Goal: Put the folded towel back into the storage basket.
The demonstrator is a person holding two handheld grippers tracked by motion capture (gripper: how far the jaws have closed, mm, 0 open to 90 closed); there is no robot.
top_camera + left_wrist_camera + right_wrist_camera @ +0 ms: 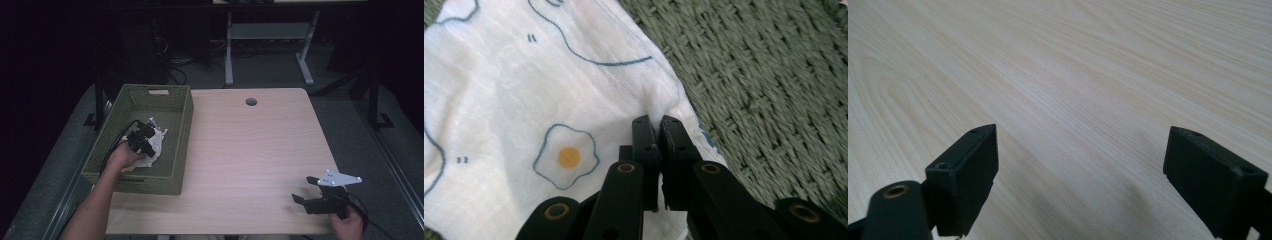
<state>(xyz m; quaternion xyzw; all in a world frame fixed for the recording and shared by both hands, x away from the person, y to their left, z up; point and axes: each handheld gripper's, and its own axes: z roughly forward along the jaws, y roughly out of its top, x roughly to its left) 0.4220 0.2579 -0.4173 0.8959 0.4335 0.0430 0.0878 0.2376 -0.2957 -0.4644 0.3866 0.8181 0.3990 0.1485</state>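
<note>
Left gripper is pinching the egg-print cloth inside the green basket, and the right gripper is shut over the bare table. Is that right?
Not quite. The right gripper is open: the right gripper view shows its jaws wide apart over the bare table. The rest holds: the left gripper pinches the cloth inside the green basket.

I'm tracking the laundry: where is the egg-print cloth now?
In the high view the egg-print cloth lies inside the green basket at the table's left, pinched by the left hand-held gripper.
</note>
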